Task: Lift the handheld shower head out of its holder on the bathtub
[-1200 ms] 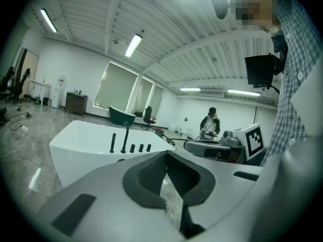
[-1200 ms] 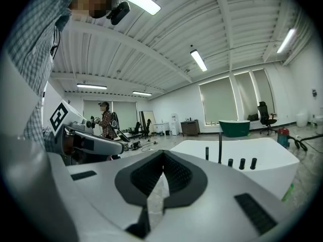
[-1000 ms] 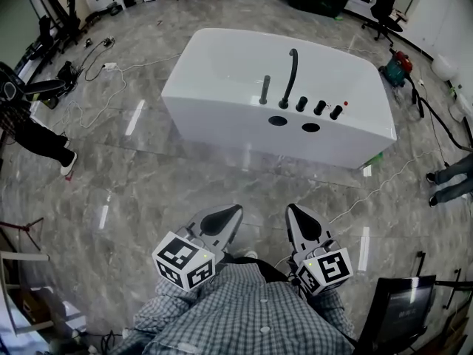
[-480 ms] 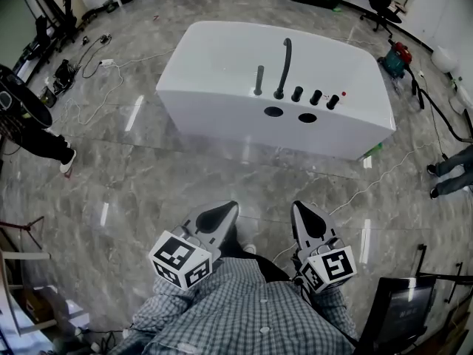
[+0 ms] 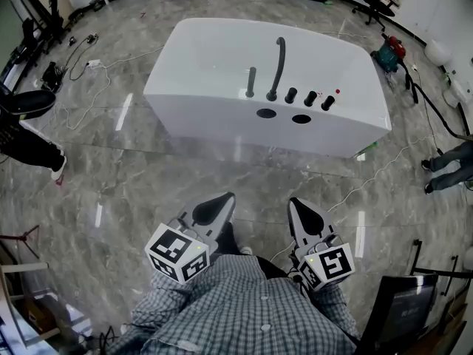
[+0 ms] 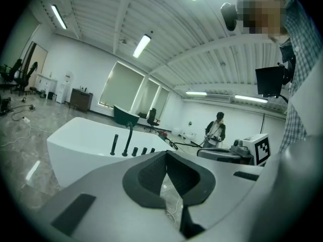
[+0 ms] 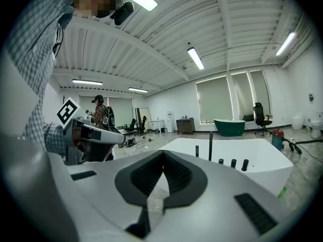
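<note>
Left gripper (image 5: 219, 202) and right gripper (image 5: 297, 207) both closed, empty, nothing in reach; shower head (image 5: 251, 82), probably the short post, sits far off on bathtub (image 5: 214, 117)

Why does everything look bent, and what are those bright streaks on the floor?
Head view: the wide lens bows the bathtub and floor; the streaks look like ceiling lights mirrored on its glossy surface. Both gripper views: same bending, beams curve, dark round border.
</note>
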The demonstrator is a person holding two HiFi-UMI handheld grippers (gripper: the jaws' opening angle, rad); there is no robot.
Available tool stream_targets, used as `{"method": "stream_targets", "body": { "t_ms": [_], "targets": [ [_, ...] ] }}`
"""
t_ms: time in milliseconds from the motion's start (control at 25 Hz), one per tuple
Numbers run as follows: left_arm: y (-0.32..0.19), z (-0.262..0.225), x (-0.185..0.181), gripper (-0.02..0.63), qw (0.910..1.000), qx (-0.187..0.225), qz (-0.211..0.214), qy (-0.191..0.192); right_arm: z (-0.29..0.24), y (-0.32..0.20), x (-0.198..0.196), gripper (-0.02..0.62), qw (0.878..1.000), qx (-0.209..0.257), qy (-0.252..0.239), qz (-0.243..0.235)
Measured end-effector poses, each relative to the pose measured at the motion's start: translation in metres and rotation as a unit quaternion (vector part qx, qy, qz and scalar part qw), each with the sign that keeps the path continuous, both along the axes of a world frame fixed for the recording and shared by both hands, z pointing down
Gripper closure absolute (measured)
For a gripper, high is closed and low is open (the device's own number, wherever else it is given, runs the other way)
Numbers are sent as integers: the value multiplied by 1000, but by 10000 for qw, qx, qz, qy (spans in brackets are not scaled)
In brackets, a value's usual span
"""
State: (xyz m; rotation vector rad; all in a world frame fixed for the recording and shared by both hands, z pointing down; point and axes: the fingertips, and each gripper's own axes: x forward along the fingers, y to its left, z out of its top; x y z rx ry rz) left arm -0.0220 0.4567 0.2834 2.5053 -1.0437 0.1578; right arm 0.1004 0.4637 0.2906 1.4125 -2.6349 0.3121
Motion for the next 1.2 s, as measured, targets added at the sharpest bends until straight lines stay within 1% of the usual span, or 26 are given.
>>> {"method": "stream_targets", "body": {
  "t_ms": [400, 640, 760, 1000, 1200],
  "targets": [
    [-98, -3, -26, 598, 9998, 73, 165, -72, -7, -95, -23, 580, 9998, 53, 31, 194],
    [-143, 7, -46, 598, 9998, 23, 214, -30, -3, -137, -35, 580, 9991, 37, 73, 419],
    [-164, 9, -53, 598, 9997, 14, 257, -4, 0, -156, -38, 580, 9983, 1, 74, 580],
    [-193, 16, -74, 598, 9997, 2, 224, 8, 5, -184, -51, 580, 9977, 33, 103, 663],
    [-208, 16, -82, 598, 9997, -40, 232, -20, 4, -198, -53, 580, 9973, -24, 97, 725]
  ]
}}
